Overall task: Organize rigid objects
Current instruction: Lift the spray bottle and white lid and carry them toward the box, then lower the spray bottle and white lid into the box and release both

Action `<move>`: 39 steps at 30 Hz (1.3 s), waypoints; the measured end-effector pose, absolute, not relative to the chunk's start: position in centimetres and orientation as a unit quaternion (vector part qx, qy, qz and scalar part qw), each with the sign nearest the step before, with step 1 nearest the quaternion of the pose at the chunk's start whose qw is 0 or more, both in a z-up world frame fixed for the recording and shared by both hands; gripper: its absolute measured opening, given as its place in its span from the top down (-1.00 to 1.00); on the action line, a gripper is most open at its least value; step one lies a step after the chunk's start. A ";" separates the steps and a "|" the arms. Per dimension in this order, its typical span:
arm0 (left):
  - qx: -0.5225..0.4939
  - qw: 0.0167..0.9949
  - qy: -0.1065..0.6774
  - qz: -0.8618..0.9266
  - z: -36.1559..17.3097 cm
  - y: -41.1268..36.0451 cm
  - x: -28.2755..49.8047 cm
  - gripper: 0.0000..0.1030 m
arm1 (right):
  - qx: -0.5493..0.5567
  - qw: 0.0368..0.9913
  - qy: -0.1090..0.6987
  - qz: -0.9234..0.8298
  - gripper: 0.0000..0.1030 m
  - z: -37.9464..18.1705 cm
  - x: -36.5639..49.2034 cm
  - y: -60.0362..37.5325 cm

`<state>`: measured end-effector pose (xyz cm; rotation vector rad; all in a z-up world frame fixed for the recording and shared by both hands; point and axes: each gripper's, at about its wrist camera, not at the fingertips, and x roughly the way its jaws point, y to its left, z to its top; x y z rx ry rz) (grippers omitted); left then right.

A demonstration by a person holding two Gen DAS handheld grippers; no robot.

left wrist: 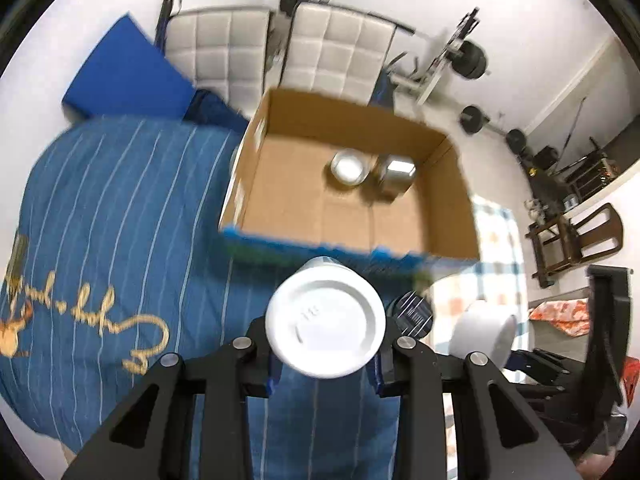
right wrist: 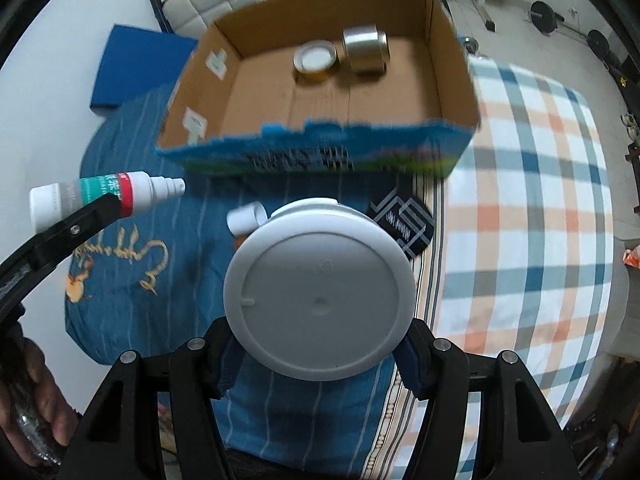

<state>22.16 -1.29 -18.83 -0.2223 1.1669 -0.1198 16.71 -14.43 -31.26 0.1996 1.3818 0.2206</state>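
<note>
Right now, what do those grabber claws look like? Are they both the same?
Yes, twins. The left gripper and right gripper are matte black plastic with angular linked arms, triangular cut-outs and round silver pins. Their fingers wear blue pads. A bare hand shows; no cables are visible.

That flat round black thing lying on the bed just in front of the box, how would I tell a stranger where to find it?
Start at the open cardboard box on the bed. Just in front of its blue printed wall, where the blue striped blanket meets the plaid sheet, lies a black disc with white line patterns. It is the only dark, flat item there; the small white cap nearby is plain white.
</note>
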 end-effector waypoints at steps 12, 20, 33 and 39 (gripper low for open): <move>-0.059 0.820 0.563 -0.085 -20.1 -1.5 33.1 0.43 | 0.058 0.792 0.604 0.071 -0.26 -30.2 26.9 -15.4; -0.055 0.759 0.644 -0.079 -28.6 -0.7 38.0 0.43 | 0.075 0.738 0.669 0.041 -0.26 -38.7 35.1 -15.9; -0.022 0.714 0.698 -0.051 -37.0 -1.7 46.7 0.43 | 0.054 0.675 0.736 0.003 -0.21 -46.4 40.8 -15.4; -0.013 0.698 0.715 -0.034 -40.0 -1.6 48.6 0.51 | 0.042 0.654 0.755 0.002 0.71 -47.9 41.8 -14.9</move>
